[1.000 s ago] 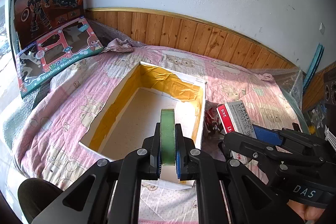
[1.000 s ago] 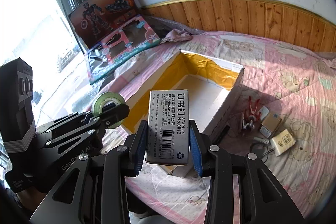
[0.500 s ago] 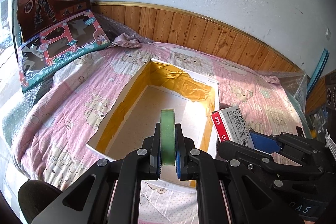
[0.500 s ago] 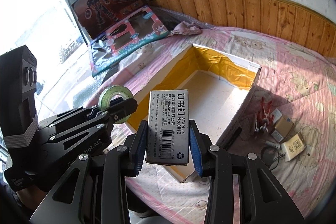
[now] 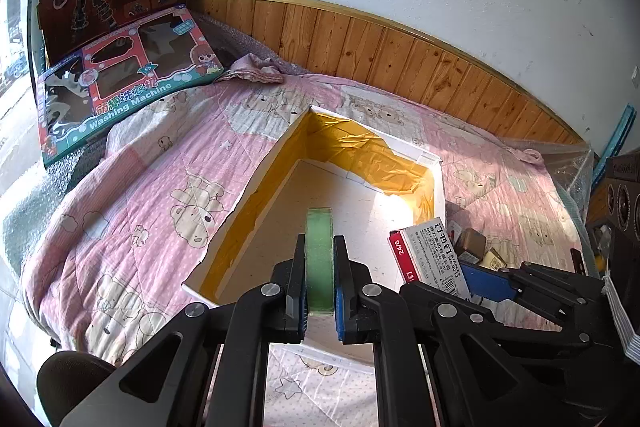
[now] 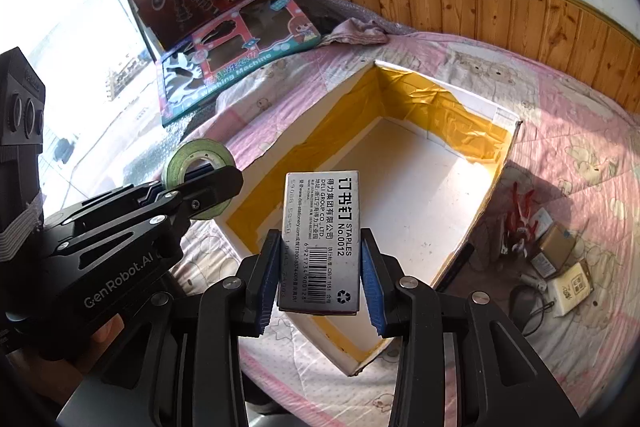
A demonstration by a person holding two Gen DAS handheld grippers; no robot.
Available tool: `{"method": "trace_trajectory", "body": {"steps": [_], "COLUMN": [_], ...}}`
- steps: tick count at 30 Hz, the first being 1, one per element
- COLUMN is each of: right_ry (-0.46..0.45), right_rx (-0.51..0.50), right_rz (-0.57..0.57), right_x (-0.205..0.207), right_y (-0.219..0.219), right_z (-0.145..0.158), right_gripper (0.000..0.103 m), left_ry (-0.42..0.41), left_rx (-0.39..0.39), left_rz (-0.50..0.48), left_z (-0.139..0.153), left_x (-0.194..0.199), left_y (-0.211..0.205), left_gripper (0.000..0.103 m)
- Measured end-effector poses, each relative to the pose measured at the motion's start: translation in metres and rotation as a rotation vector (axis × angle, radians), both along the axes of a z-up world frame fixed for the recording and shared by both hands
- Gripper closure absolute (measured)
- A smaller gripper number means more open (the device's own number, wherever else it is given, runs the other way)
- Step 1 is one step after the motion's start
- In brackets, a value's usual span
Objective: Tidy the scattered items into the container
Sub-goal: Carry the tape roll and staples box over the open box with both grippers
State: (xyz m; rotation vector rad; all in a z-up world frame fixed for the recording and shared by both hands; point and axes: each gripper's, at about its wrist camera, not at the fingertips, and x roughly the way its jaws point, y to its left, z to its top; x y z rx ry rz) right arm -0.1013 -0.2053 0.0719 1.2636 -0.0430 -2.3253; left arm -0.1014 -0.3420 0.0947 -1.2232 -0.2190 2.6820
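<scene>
Plainly both hands are loaded and poised over the container point(image 5: 436, 183), an open white box lined with yellow tape that sits on the pink quilt point(image 5: 160, 163); its floor looks bare, so by my reading nothing has been dropped in yet. On the left side, the left gripper point(image 5: 319, 287) has its jaws pressed flat against the two faces of a green tape roll point(image 5: 319, 259), held on edge, probably because the flat sides give the pads a steadier grip than the curved rim; the roll hangs over the box's near edge. To its right, the right gripper point(image 6: 320, 267) is clamped across the narrow sides of a box of staples point(image 6: 320, 239), label up, above the near part of the opening. Further right, outside the box wall, small packets point(image 6: 560, 267) and a red item lie on the quilt, waiting; far left, toy boxes point(image 5: 120, 95) lean by the window.
</scene>
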Motion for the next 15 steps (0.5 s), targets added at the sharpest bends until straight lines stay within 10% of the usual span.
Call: {"method": "trace_trajectory", "body": {"steps": [15], "right_ry": [-0.051], "right_rx": [0.044], "right_rz": [0.002], "right_x": [-0.020], "right_y": [-0.012], "right_z": [-0.029], "right_gripper": [0.063], "left_ry": [-0.042], "left_rx": [-0.022], "left_rz": [-0.043], "left_z": [-0.020], "left_x": [-0.028], "left_y": [-0.002], "left_gripper": [0.093]}}
